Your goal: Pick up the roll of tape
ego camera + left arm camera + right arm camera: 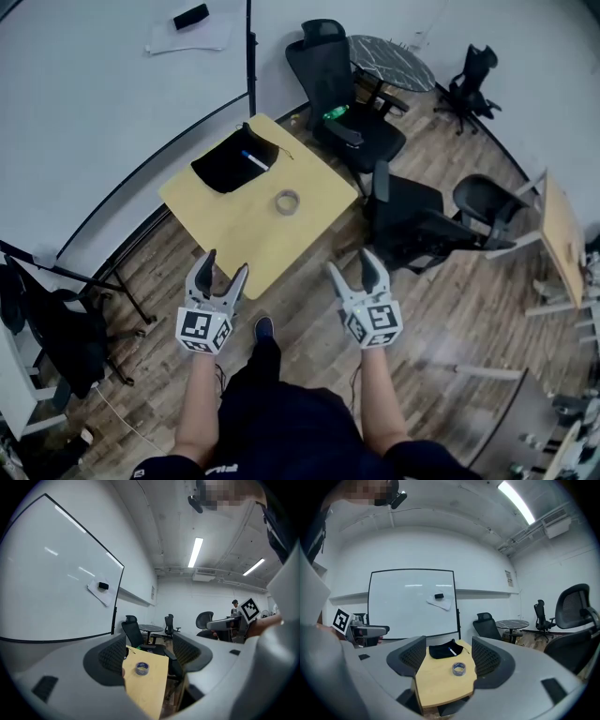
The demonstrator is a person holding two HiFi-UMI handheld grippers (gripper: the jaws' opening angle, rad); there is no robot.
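1. Grey plastic with a black-and-white marker cube: that is my left hand-held gripper, nearest to me above the brown wood-plank floor. Its jaws stand wide apart and nothing sits between the pads.
2. My right hand-held gripper, of the same grey plastic, is level with it. Its jaws are spread just as wide and it carries nothing.
3. The pale yellow wooden desk comes next. In the head view its near corner shows between my two hand-held grippers.
4. The small grey-blue roll of tape lies flat on the desk, right of its middle and well apart from both hand-held grippers. Each gripper view frames it between the open jaws, far ahead.
5. At the desk's far corner lies a black fabric pouch with a white-and-blue marker pen on it.
6. Beyond the desk stands a black mesh office chair with something green on its seat, beside a round dark marble-patterned table.
7. Farthest, on the wall, is a white whiteboard with a black eraser on it.
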